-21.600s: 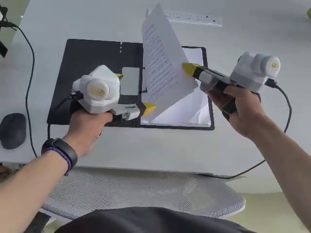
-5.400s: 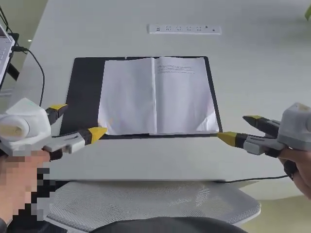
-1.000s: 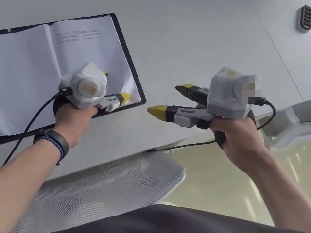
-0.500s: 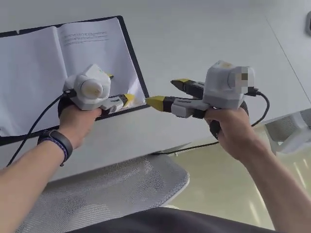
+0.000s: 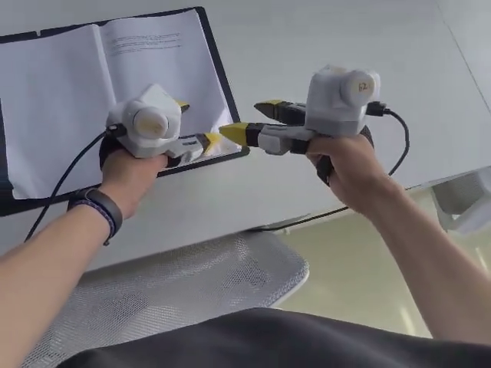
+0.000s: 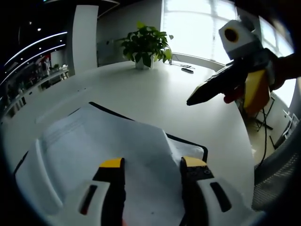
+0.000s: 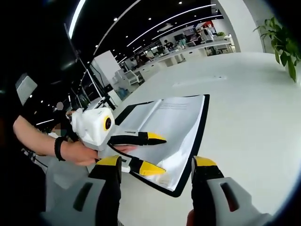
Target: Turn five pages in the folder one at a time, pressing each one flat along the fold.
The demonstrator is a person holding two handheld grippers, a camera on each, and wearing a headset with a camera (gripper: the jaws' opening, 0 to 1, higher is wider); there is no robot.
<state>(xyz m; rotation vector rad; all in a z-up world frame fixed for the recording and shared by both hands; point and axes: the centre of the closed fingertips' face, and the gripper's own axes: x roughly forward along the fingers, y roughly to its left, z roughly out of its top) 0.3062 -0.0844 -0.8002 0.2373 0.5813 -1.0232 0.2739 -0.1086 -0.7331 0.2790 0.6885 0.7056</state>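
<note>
Folder (image 5: pixel 153 69) lies spread on the desk (image 5: pixel 322 38), fold running away from the person; left tool (image 5: pixel 198 123), jaws apart and empty, over its near right corner, right tool (image 5: pixel 247 119), likewise agape, just outside that corner.

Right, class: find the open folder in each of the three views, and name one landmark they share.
Head view: folder at upper left, lying open.
Left gripper view: folder at lower left and centre, under the left claw.
Right gripper view: folder at centre, behind the left claw.
Shared landmark: the left claw's yellow tips at the folder's near right corner.
</note>
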